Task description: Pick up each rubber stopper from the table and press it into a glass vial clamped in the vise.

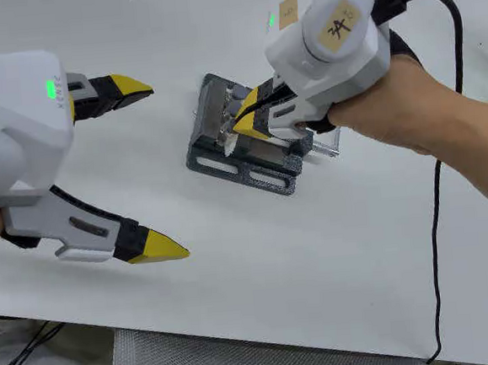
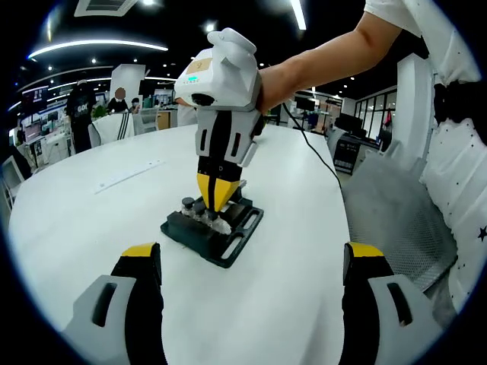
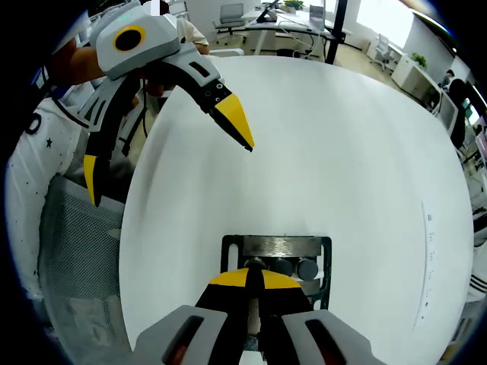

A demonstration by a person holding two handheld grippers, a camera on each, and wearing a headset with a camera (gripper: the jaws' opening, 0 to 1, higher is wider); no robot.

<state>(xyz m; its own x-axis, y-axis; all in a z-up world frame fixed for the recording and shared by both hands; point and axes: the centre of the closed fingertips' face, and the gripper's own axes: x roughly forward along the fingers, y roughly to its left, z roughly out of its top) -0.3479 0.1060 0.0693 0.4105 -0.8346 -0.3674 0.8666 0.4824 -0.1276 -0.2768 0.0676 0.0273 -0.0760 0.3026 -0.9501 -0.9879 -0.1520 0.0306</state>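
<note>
Stoppered vials (image 3: 283,266) in vise (image 1: 252,178): right gripper (image 3: 251,277), jaws pinched together over an end one, should press straight down, centred; left gripper (image 1: 165,171) hovers with jaws wide.

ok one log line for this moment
left gripper: open, above table | right gripper: shut, tips at vials in vise | grip contents: cannot tell

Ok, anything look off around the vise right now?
Nothing stands out. The vise sits flat on the table, the vials stand upright in it, the right gripper is closed over them, and the left gripper hangs open alongside.
</note>
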